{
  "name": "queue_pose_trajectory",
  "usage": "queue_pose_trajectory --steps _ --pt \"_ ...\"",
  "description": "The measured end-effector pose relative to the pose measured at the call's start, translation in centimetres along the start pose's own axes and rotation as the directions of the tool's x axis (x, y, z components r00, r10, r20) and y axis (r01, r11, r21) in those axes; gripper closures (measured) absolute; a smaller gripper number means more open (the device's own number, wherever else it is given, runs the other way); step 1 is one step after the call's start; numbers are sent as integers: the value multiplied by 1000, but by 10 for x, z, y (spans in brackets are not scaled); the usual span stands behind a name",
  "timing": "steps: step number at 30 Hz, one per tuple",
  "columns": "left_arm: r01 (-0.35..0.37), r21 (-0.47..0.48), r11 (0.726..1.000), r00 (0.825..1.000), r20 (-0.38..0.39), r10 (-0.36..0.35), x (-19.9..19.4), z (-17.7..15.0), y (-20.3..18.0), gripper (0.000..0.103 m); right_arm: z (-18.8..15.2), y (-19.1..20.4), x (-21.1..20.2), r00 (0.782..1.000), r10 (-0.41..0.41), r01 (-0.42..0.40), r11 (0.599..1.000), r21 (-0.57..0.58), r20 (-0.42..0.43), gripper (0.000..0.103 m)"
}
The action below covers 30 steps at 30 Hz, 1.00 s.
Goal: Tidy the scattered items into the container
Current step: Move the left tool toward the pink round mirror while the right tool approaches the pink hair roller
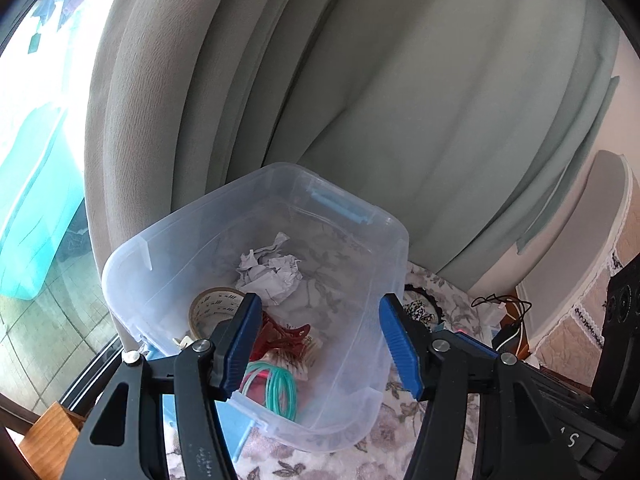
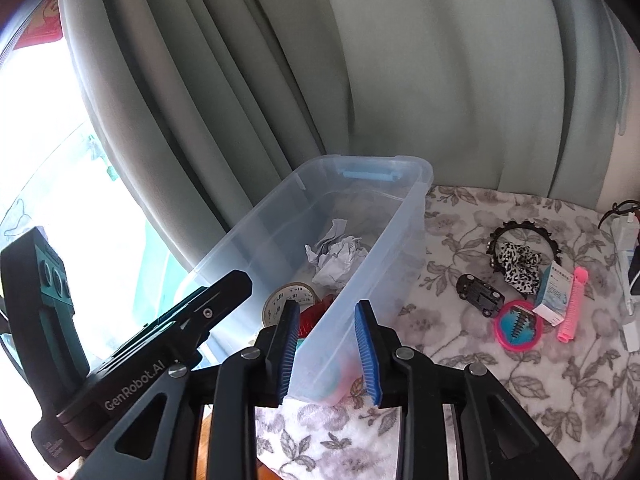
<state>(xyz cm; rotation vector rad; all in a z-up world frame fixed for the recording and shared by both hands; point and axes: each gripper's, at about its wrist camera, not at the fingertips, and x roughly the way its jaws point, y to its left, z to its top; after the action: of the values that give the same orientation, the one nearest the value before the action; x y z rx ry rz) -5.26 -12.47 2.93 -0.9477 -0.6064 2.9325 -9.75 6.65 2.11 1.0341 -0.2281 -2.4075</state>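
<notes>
A clear plastic bin (image 1: 360,360) (image 2: 384,256) stands on a floral cloth. It holds crumpled paper (image 1: 268,276) (image 2: 336,260), a tape roll (image 1: 212,308) (image 2: 288,296), a red hair claw (image 1: 284,340) and teal hair ties (image 1: 280,392). My left gripper (image 1: 320,348) is open and empty over the bin's near end. My right gripper (image 2: 328,352) is open, its fingers astride the bin's near right wall. On the cloth to the right lie a black toy car (image 2: 480,294), a leopard scrunchie (image 2: 518,266), a black headband (image 2: 520,228), a pink round mirror (image 2: 518,326), a small medicine box (image 2: 554,296) and a pink roller (image 2: 574,304).
Grey-green curtains (image 2: 400,80) hang right behind the bin. A window is at the left. Cables and a charger (image 2: 628,248) lie at the table's right edge. The left gripper's body (image 2: 120,368) sits close on the left in the right wrist view.
</notes>
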Motion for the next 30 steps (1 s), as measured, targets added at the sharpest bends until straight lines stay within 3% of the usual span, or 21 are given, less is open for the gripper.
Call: queue_pose_trajectory --steps 3,18,30 --pt "9 24 1000 1000 6 -9 -9 -1 -12 41 -3 -7 -19 999 -12 11 1000 23 31 65" --pt "69 165 984 997 24 -74 -47 -12 -77 37 -19 -25 -94 983 -87 77 994 73 159 64" --pt "73 246 967 997 0 -75 -47 -28 -116 37 -31 -56 -135 964 -126 91 984 152 234 47"
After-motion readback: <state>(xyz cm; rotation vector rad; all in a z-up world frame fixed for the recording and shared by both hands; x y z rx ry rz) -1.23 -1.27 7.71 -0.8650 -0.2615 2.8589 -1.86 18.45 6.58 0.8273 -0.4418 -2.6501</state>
